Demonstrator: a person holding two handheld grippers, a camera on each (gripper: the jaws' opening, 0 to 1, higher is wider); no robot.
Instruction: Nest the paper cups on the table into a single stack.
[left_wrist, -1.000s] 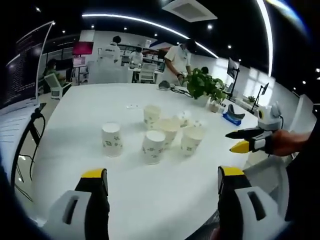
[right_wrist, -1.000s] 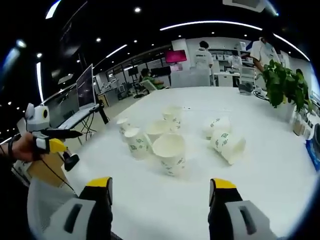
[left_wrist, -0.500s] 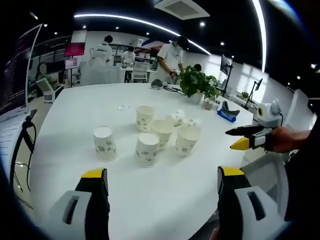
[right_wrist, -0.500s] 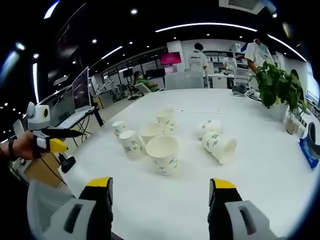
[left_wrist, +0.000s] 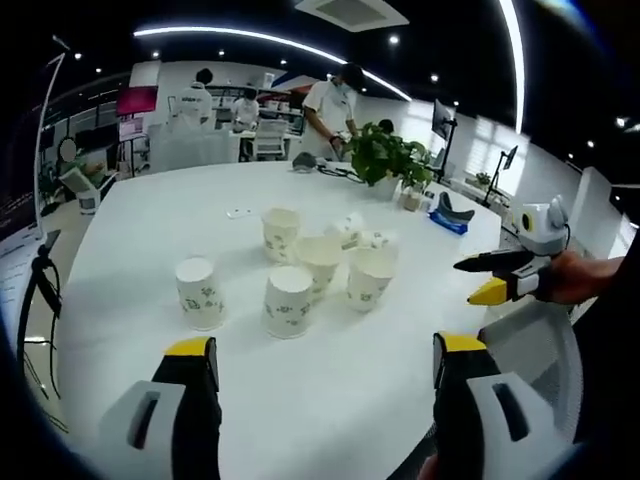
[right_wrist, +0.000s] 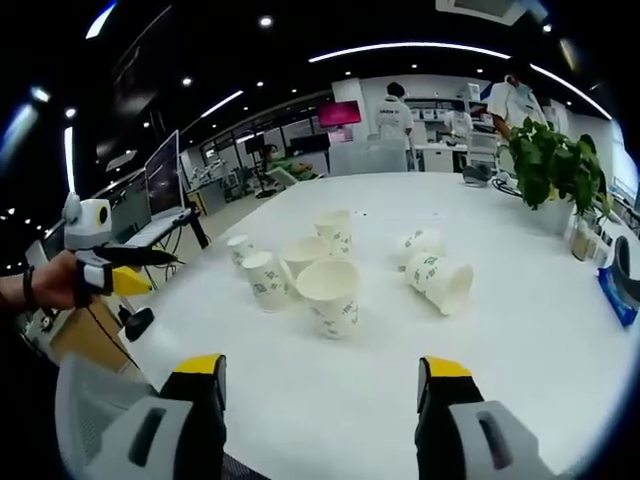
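Holding both claws back at the counter's (left_wrist: 120, 230) edge, left claw (left_wrist: 318, 385) and right claw (right_wrist: 320, 400) spread and empty, I survey the paper cups (left_wrist: 300, 270) scattered mid-counter, two tipped over (right_wrist: 435, 280), none nested.

6 paper cups (right_wrist: 327, 296) on white table (right_wrist: 520, 350)

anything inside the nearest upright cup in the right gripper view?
The nearest upright cup shows a bare white inner wall; its near rim hides the bottom. Behind it stands another open cup.
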